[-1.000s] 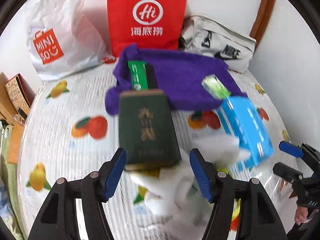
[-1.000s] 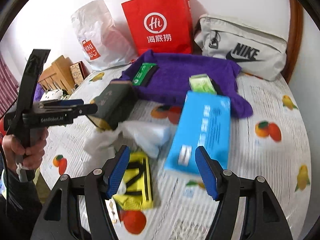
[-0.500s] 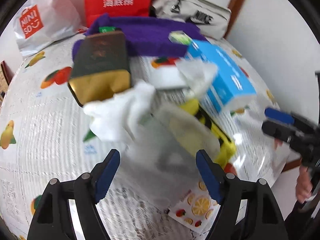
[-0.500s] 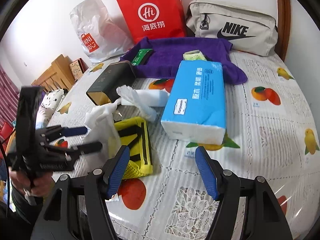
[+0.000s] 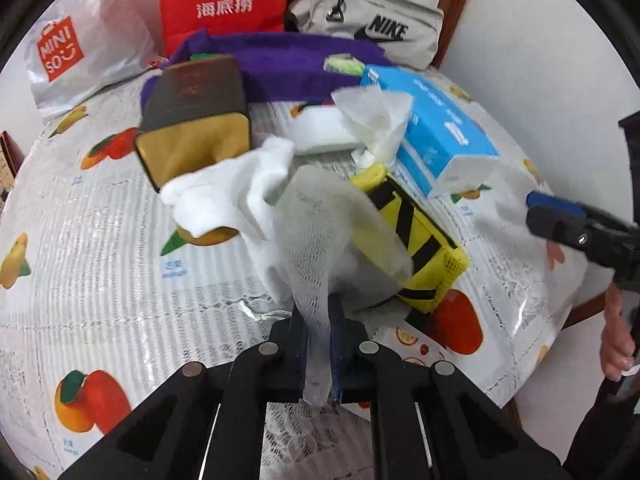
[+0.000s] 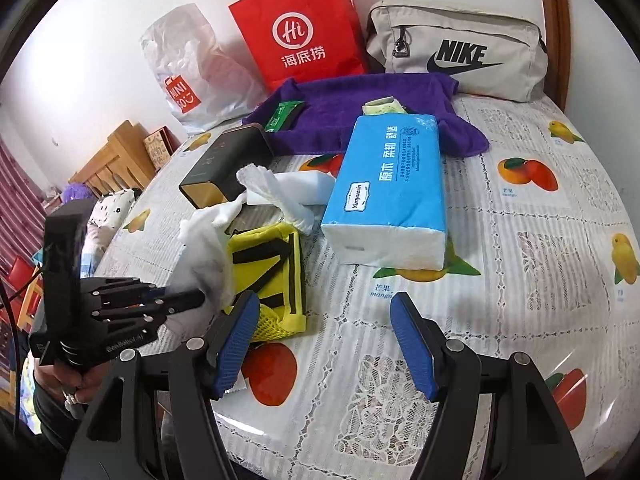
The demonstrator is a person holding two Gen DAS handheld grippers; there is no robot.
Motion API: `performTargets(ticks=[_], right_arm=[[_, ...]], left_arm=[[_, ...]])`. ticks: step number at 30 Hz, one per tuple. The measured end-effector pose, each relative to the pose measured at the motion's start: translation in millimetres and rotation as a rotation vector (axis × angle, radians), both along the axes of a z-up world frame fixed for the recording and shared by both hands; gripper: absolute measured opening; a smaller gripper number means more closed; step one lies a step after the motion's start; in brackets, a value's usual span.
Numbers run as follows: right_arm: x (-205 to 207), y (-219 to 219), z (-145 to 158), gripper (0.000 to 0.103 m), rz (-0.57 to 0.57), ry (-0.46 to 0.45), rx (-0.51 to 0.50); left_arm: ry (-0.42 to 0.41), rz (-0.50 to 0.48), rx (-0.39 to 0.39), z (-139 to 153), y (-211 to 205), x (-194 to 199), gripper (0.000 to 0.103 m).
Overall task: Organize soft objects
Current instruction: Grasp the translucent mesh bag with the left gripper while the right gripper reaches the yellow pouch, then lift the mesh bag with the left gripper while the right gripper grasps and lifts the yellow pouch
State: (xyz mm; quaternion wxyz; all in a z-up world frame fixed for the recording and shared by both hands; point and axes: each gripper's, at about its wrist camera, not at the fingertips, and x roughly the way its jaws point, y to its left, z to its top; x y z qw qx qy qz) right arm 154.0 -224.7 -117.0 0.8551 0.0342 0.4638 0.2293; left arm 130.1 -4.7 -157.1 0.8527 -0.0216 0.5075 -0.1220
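Observation:
My left gripper [image 5: 319, 346] is shut on a white tissue [image 5: 308, 240] and holds its crumpled end near the table's front edge; it also shows in the right wrist view [image 6: 200, 300] with the tissue [image 6: 208, 256]. The tissue drapes over a yellow mesh pouch with black stripes [image 5: 416, 248] [image 6: 272, 268]. A second twisted tissue [image 5: 376, 120] [image 6: 276, 196] lies by a white sponge block [image 5: 320, 132]. A blue tissue pack [image 5: 432, 136] [image 6: 392, 192] lies to the right. A purple towel [image 5: 296, 64] [image 6: 360, 108] lies behind. My right gripper [image 6: 324, 348] is open and empty above the front edge.
A dark green and gold box [image 5: 196, 120] [image 6: 224, 164] lies left of the tissues. A red paper bag [image 6: 300, 24], a white Miniso bag [image 6: 192, 76] and a grey Nike bag [image 6: 456, 52] stand against the back wall. Fruit-print tablecloth [image 6: 540, 248] covers the table.
My left gripper has closed on the white tissue near the yellow pouch; half a second ago it was open above it. My right gripper stayed open and drew back slightly.

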Motion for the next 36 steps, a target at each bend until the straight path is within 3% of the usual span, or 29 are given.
performTargets(ticks=[3, 8, 15, 25, 31, 34, 36], right_arm=[[-3, 3, -1, 0.067, 0.01, 0.002, -0.004], [-8, 14, -5, 0.067, 0.038, 0.007, -0.009], [-2, 37, -22, 0.067, 0.083, 0.037, -0.029], [18, 78, -35, 0.075, 0.136, 0.044, -0.115], [25, 103, -51, 0.078, 0.174, 0.058, -0.202], [23, 112, -56, 0.078, 0.179, 0.02, -0.255], [20, 111, -54, 0.071, 0.184, -0.007, -0.254]], left_arm=[[-0.038, 0.026, -0.009, 14, 14, -10, 0.008], [-0.045, 0.148, 0.045, 22, 50, -12, 0.008], [0.021, 0.286, 0.132, -6, 85, -5, 0.008], [0.01, 0.285, 0.036, -15, 99, -6, 0.009], [0.005, 0.27, -0.052, -16, 103, -9, 0.019], [0.0, 0.256, -0.045, -16, 100, -9, 0.023], [-0.002, 0.252, -0.047, -16, 99, -9, 0.026]])
